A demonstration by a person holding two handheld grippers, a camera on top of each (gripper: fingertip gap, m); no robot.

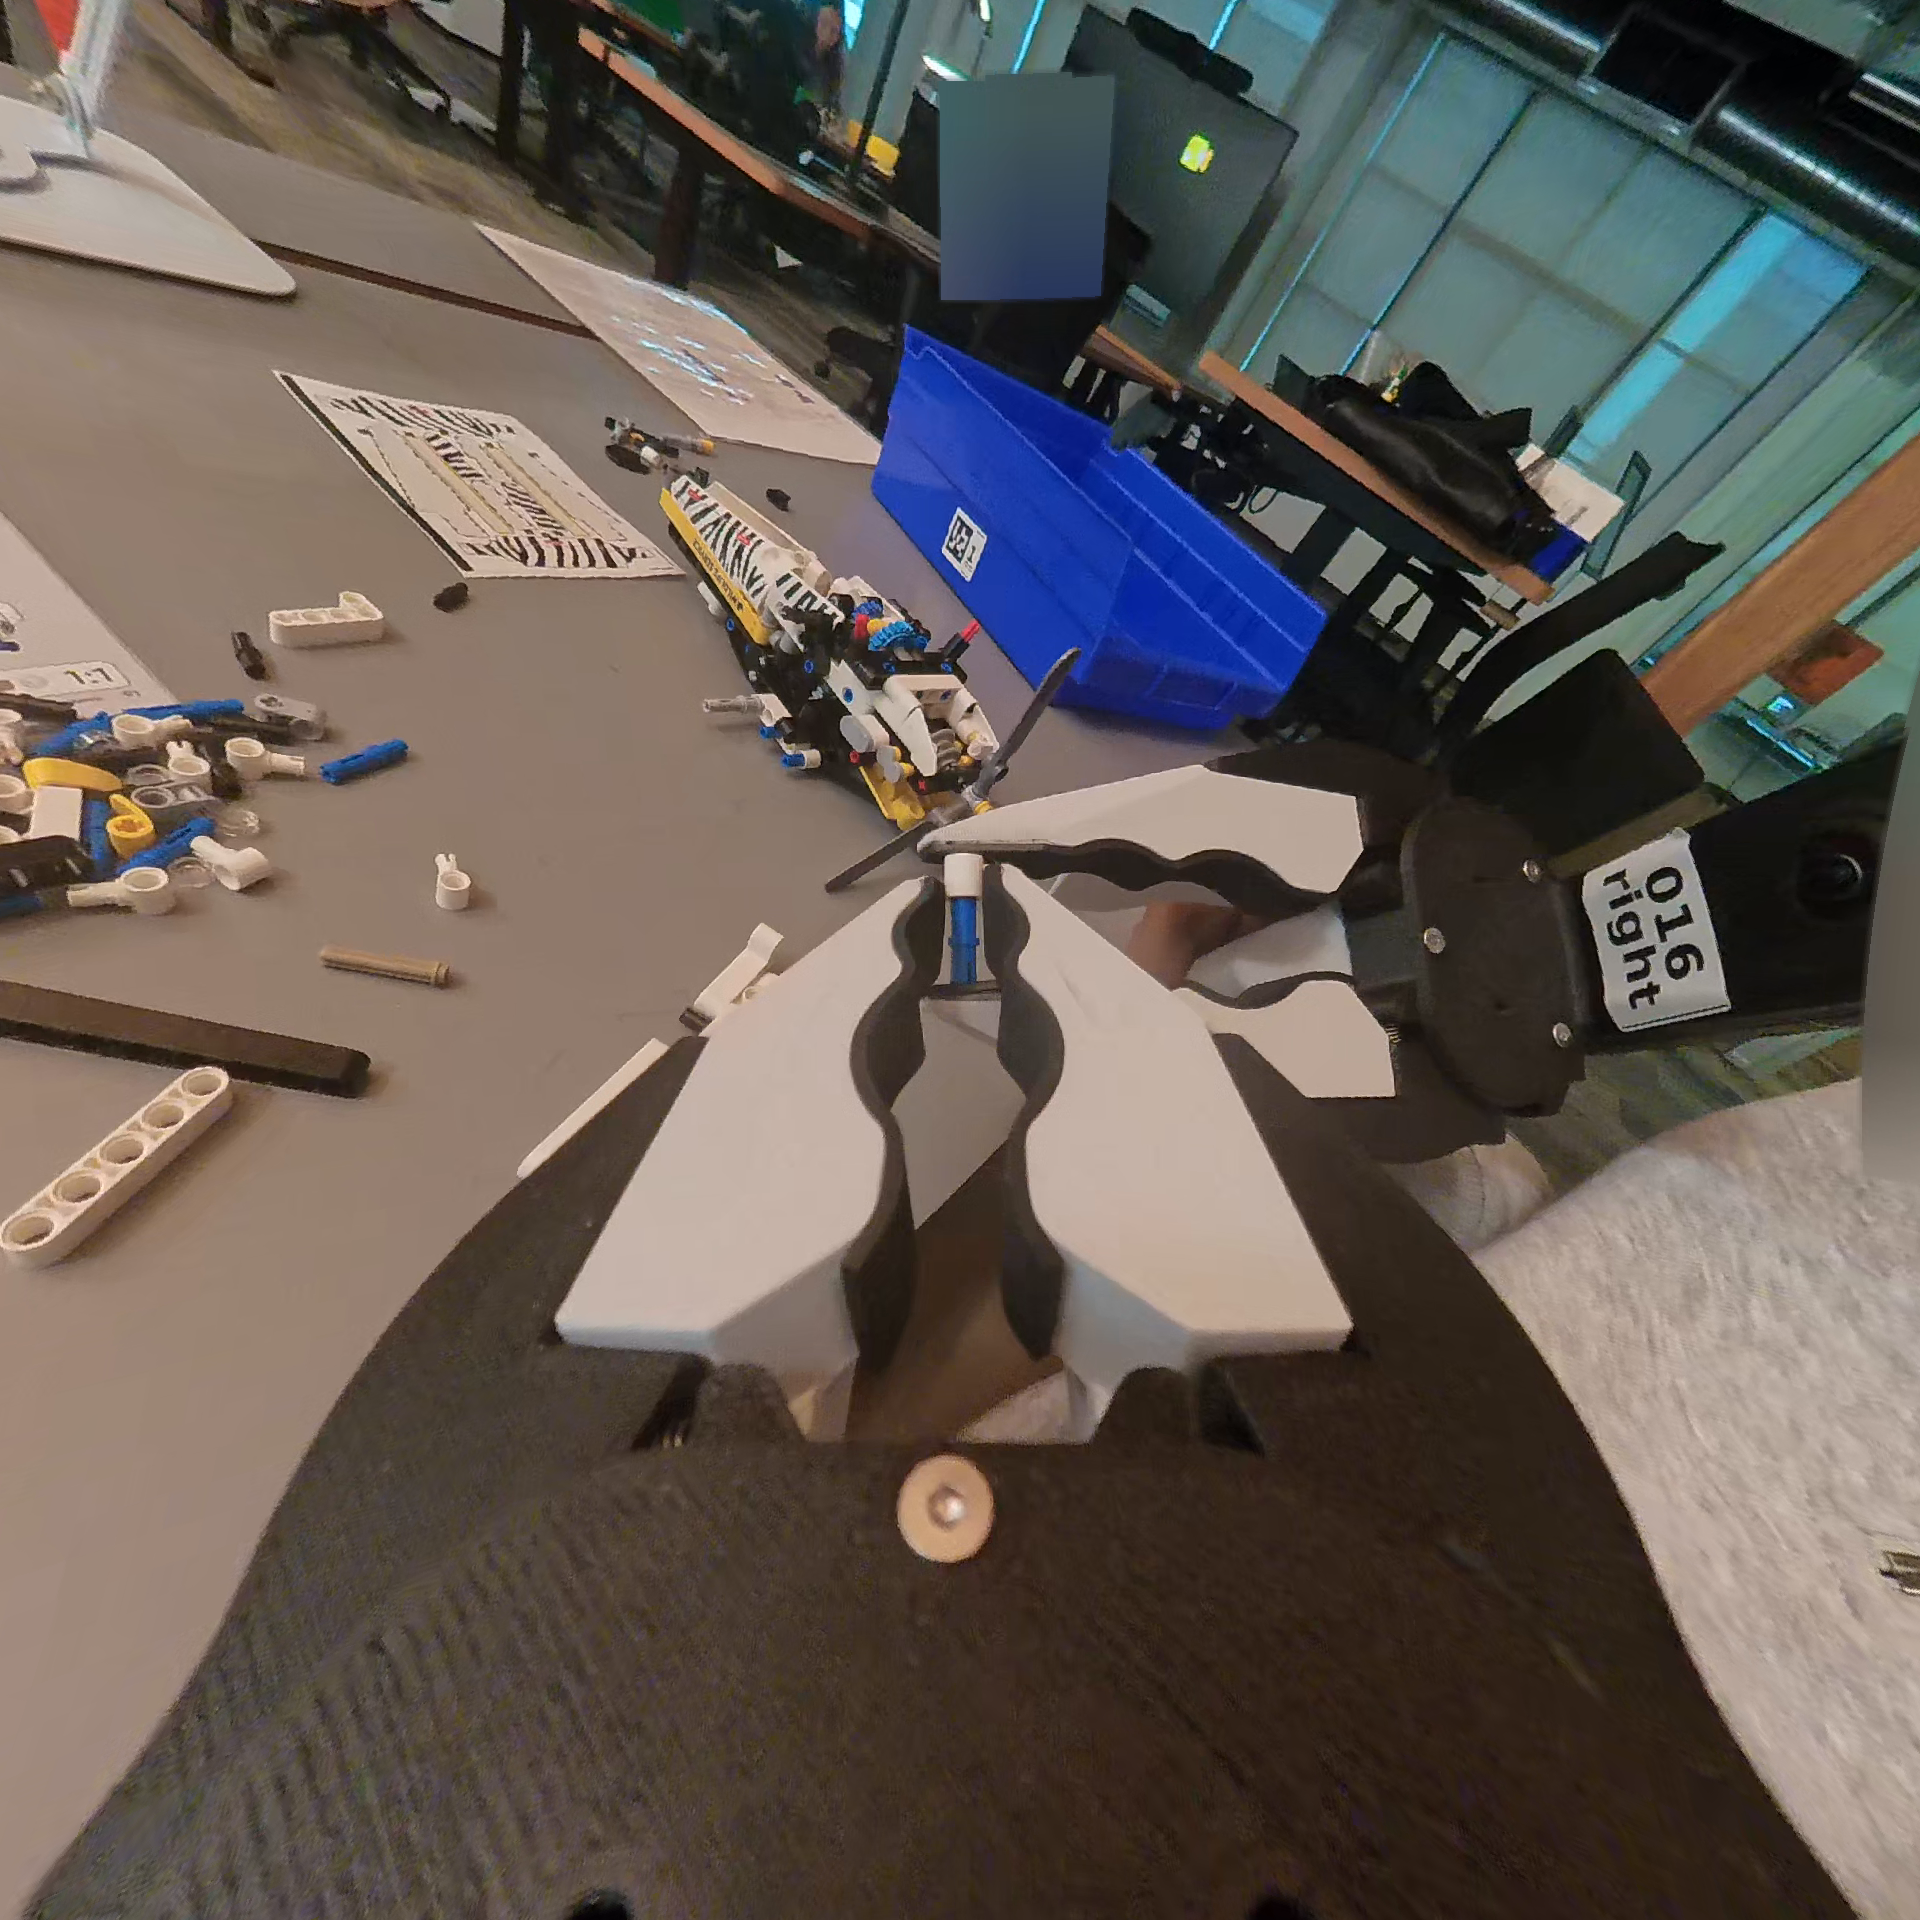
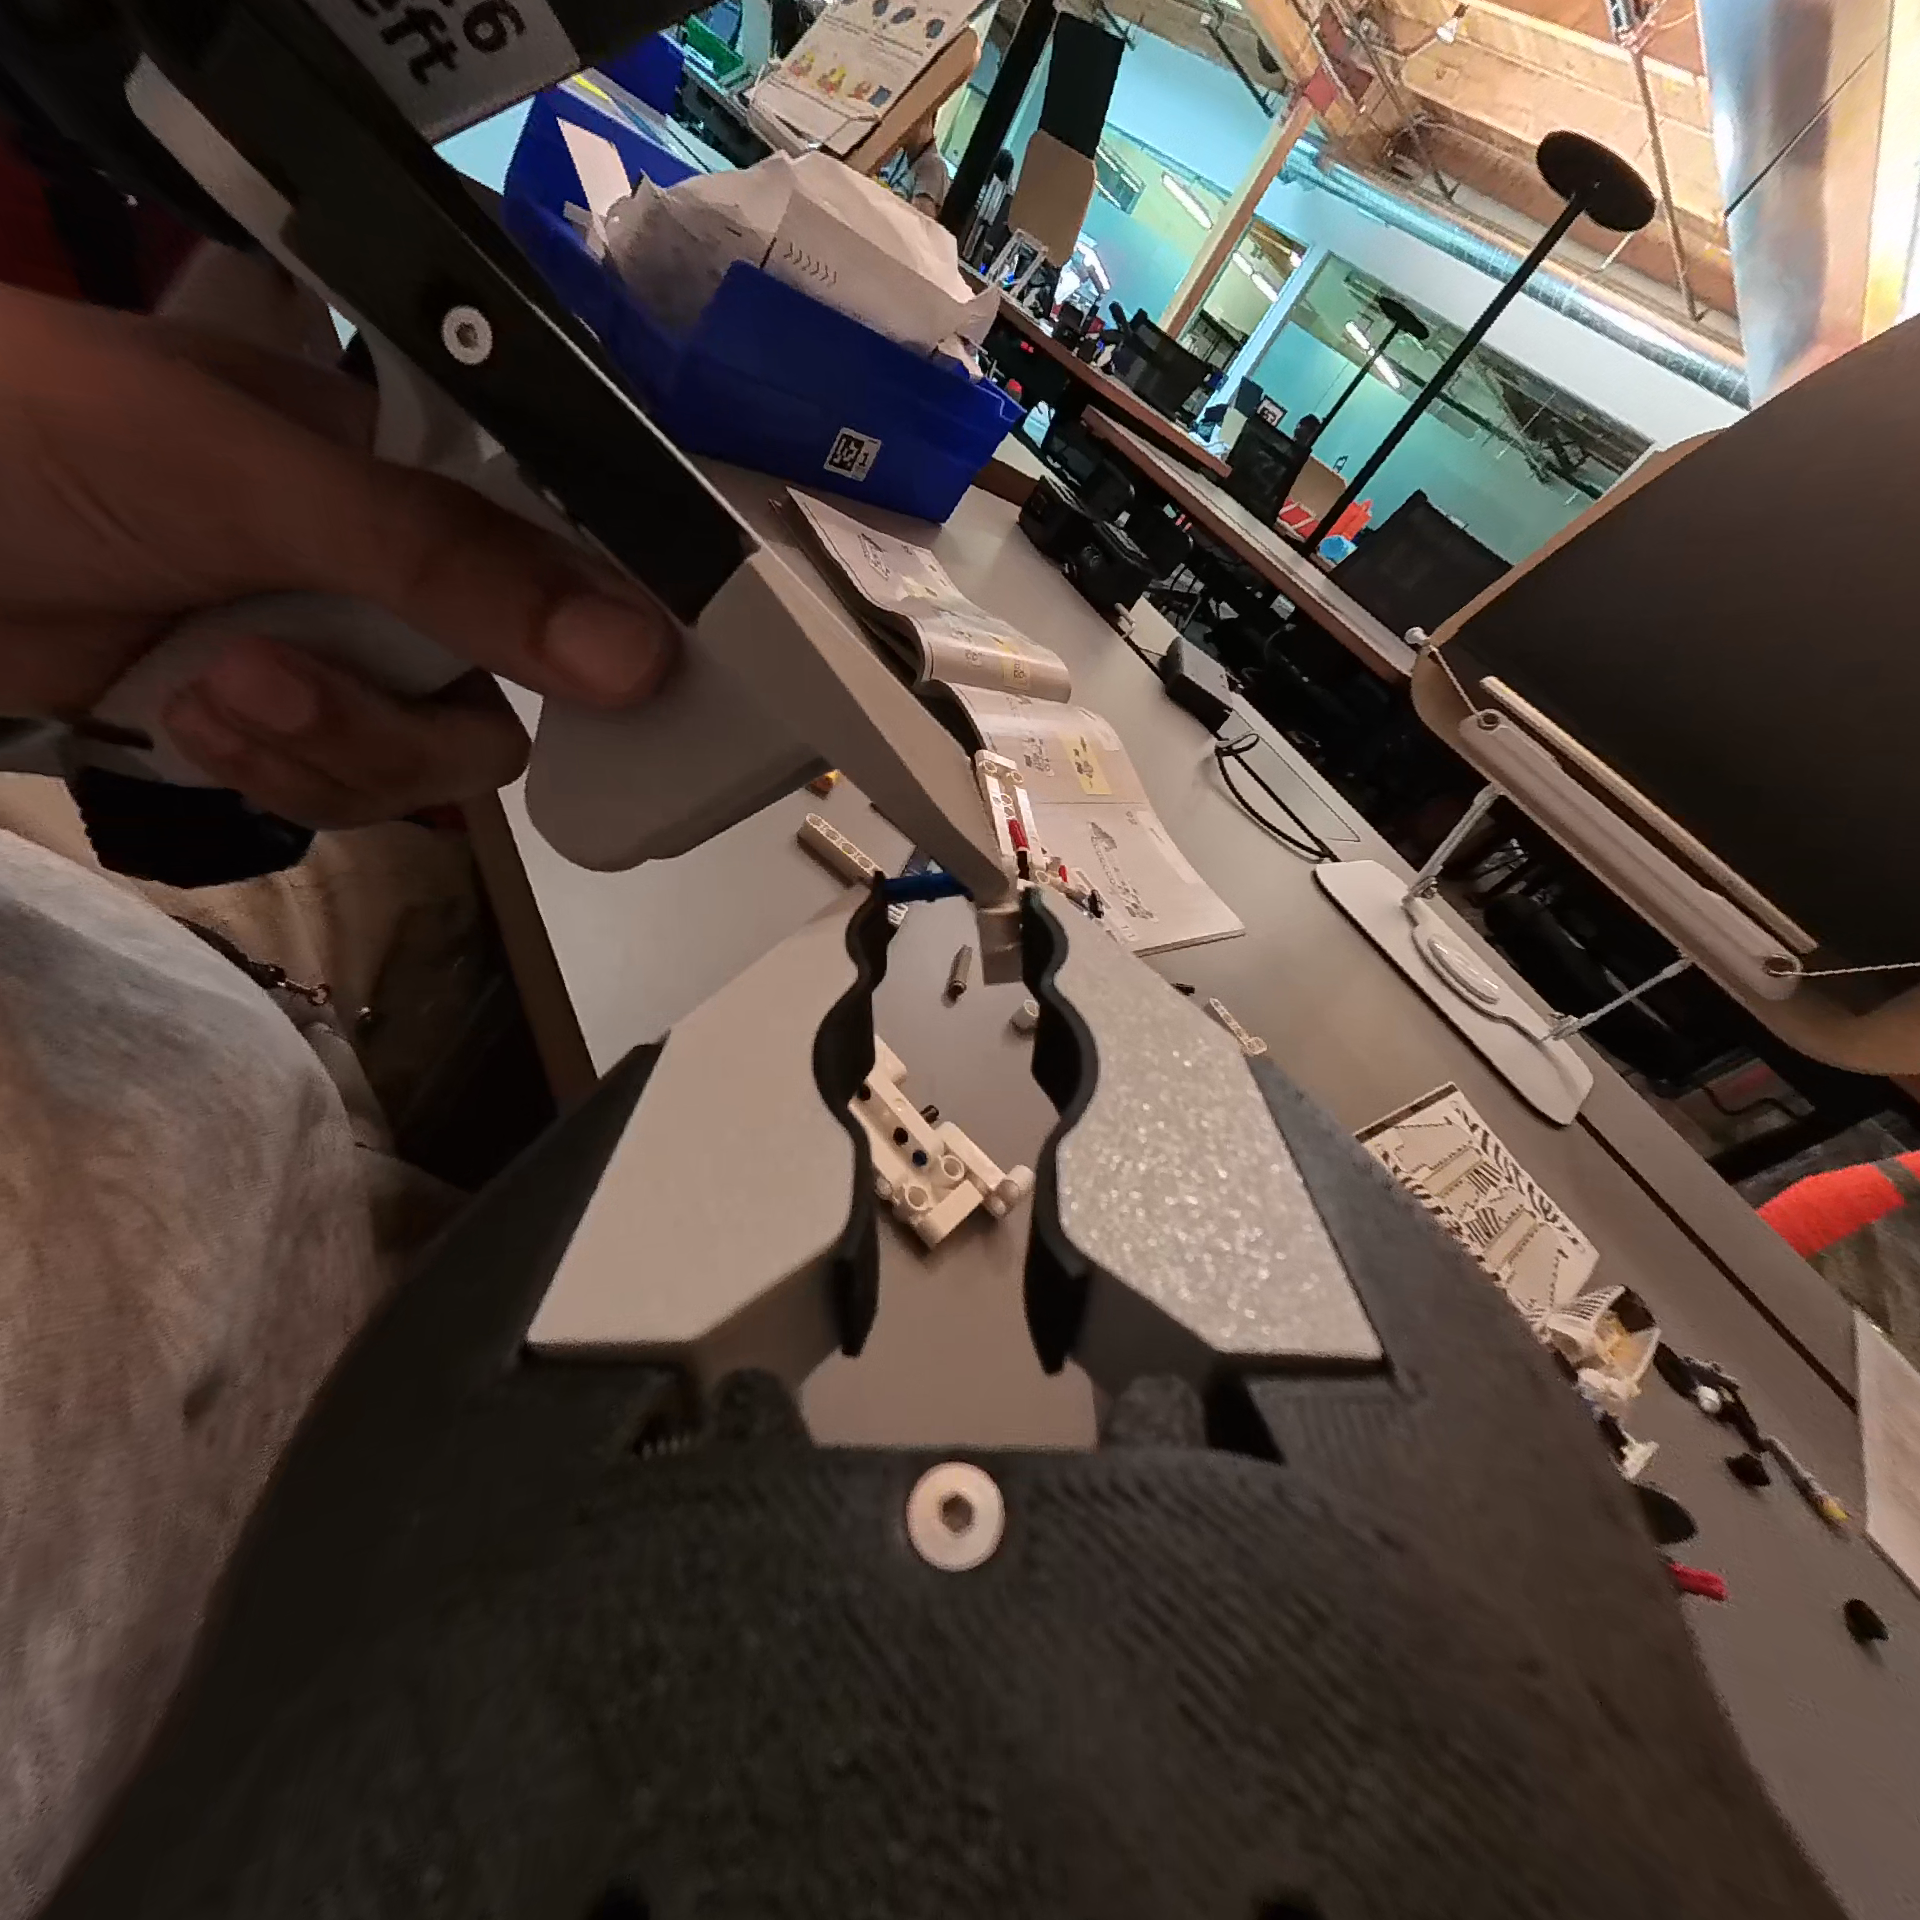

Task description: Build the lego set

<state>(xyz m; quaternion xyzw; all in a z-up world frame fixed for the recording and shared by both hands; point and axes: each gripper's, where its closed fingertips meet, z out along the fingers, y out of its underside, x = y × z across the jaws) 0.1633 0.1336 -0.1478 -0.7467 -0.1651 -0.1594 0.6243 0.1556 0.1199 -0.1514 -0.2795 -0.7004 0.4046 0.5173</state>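
On grey table, strewn pieces (workshop).

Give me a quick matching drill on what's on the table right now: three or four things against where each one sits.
Things:
1. blue pin
2. blue bin
3. white beam with holes
4. sticker sheet

Places:
A. lying flat on the table, beyond the half-built model
B. at the table's far edge, right of the model
C. clamped between the left gripper's fingertips
D. lying near the table's near left edge, beside a black bar

Pairs: 1-C, 2-B, 3-D, 4-A
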